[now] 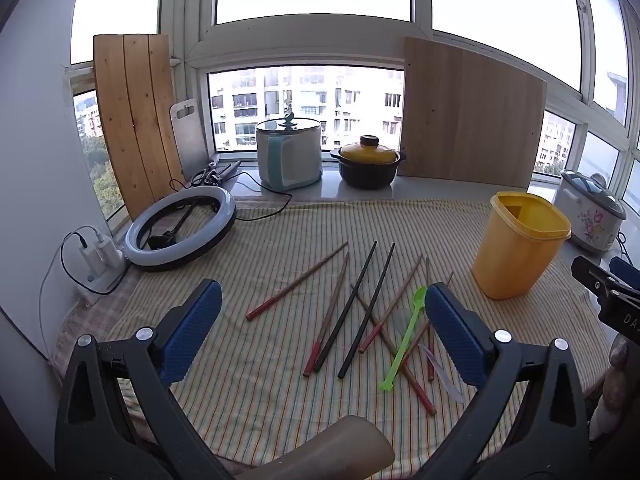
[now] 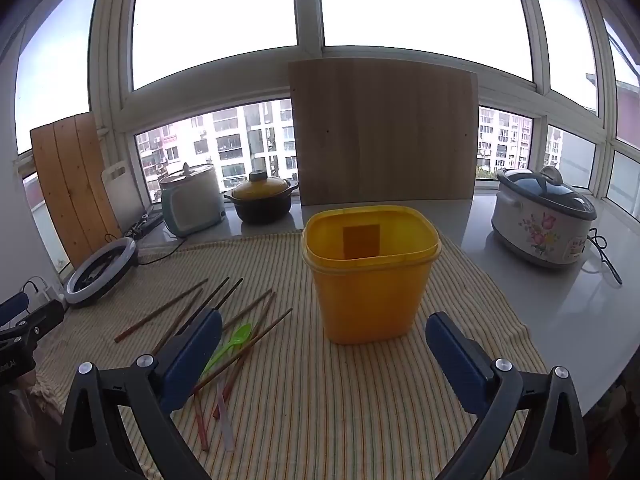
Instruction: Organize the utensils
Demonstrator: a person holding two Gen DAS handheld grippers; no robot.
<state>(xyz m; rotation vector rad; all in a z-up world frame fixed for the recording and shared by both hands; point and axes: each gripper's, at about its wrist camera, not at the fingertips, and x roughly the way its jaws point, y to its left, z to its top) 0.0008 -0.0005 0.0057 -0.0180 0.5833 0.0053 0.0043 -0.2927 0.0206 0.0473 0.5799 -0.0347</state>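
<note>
Left claw (image 1: 322,324) hangs released, nothing between its blue pads, over scattered chopsticks (image 1: 346,308) and a green spoon (image 1: 404,344) on the striped worktop (image 1: 248,380). Rightward, the empty yellow bin (image 2: 370,276) stands beyond the released right claw (image 2: 324,364).

Only partial white letters "DA" on right gripper (image 1: 612,300) body; rest unreadable.

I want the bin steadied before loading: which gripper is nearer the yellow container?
Right. The right gripper hangs open directly in front of the yellow container, which is centred between its fingers. The left gripper faces the chopsticks, with the container off to its right.
</note>
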